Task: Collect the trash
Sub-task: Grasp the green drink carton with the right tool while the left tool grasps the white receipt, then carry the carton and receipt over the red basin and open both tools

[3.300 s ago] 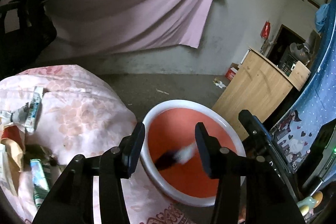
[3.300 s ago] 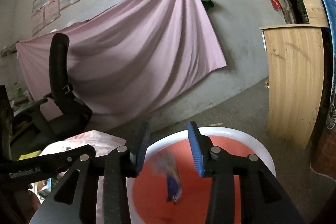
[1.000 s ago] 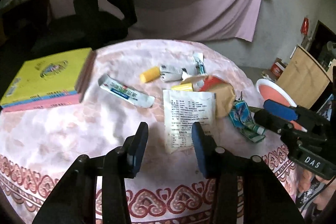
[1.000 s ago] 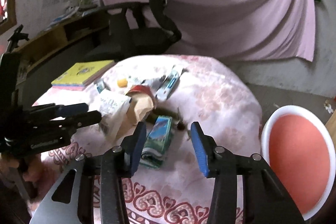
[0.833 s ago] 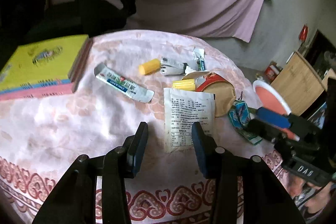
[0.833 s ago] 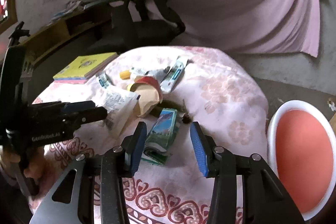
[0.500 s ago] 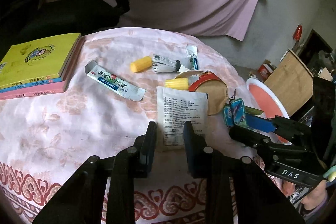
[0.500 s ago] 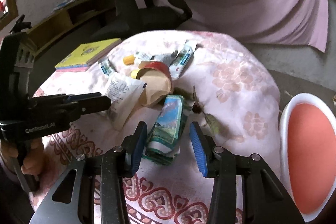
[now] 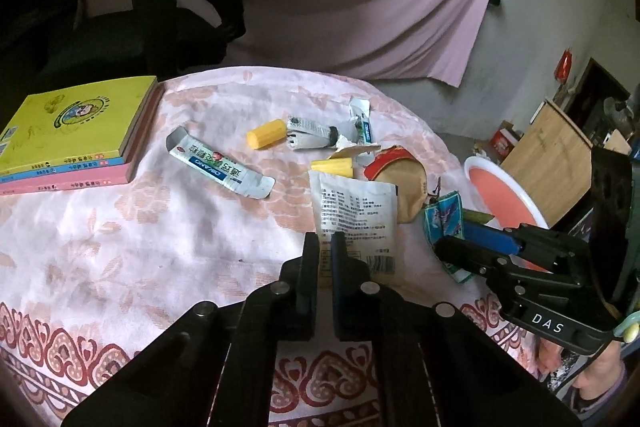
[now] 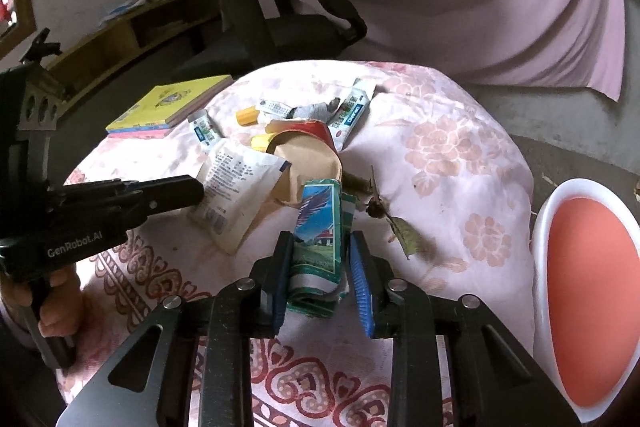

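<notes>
Dim soft indoor light, dark vignetted corners, fisheye-bent edges, slight blur

A round table (image 9: 120, 227) wears a white cloth with pink flowers and a red heart border. Three books (image 9: 76, 135) lie in a stack at one side, yellow on top, then blue, then pink. Near them lies a flat toothpaste box (image 9: 220, 169). Past that are a yellow cap (image 9: 266, 139) and a squeezed tube (image 9: 312, 137). A white packet with print (image 9: 354, 215) lies in the middle, partly over a brown and red paper cup (image 9: 404, 183). A blue-green carton (image 10: 320, 231) lies beside the cup. A dry leaf (image 10: 404, 229) lies just beside the carton.
</notes>
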Demonstrator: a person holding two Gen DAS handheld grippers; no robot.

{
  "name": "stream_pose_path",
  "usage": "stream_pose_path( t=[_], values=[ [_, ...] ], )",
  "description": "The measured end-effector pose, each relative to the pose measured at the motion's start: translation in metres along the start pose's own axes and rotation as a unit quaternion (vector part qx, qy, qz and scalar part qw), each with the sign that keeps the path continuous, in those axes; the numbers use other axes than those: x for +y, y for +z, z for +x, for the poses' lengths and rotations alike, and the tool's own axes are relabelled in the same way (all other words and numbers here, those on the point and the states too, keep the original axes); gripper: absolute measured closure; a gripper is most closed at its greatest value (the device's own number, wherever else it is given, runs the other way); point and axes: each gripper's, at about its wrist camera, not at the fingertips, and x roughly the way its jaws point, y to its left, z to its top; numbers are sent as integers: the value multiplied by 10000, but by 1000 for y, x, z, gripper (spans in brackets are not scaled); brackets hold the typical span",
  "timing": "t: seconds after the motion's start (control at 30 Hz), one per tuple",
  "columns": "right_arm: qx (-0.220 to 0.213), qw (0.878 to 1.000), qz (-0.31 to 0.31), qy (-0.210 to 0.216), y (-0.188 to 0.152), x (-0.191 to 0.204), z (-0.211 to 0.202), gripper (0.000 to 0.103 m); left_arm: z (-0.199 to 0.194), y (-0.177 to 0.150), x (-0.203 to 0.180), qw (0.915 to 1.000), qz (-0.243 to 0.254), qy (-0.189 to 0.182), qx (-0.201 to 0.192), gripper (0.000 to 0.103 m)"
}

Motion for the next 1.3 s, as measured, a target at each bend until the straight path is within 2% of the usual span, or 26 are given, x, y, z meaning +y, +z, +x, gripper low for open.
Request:
stream_pose_path(
  t=[0.13,0.23,0.43,0.63,0.8,0.97,1.03,1.3],
  values=[
    [-154,9999,11,-39,-1,0,-7,77,-7,-1,0,9999,-15,-18,-124,102],
    [-283,9996,23,-6,-1,-1,-12,77,-18,-3,-5,9993,48,36,-360,103],
    [-636,9980,-38,39,-1,2,-25,77,-41,-13,-29,9950,467,226,-859,103],
    [-1048,9944,-112,-39,-3,6,-40,77,-59,-23,-58,9815,1018,707,-1461,103],
    [-1500,9886,-132,-60,-5,6,-56,77,-66,-29,-71,9723,1189,944,-1780,103],
    [-2173,9761,12,-37,-10,-3,-81,77,-75,-28,-84,9646,1203,953,-2146,103],
    [-2382,9711,103,-58,-12,-8,-89,77,-77,-27,-88,9640,1183,904,-2203,103],
    [-3181,9445,276,-780,-21,-35,-126,77,-79,-7,-132,9540,1404,579,-2586,103]
  ],
)
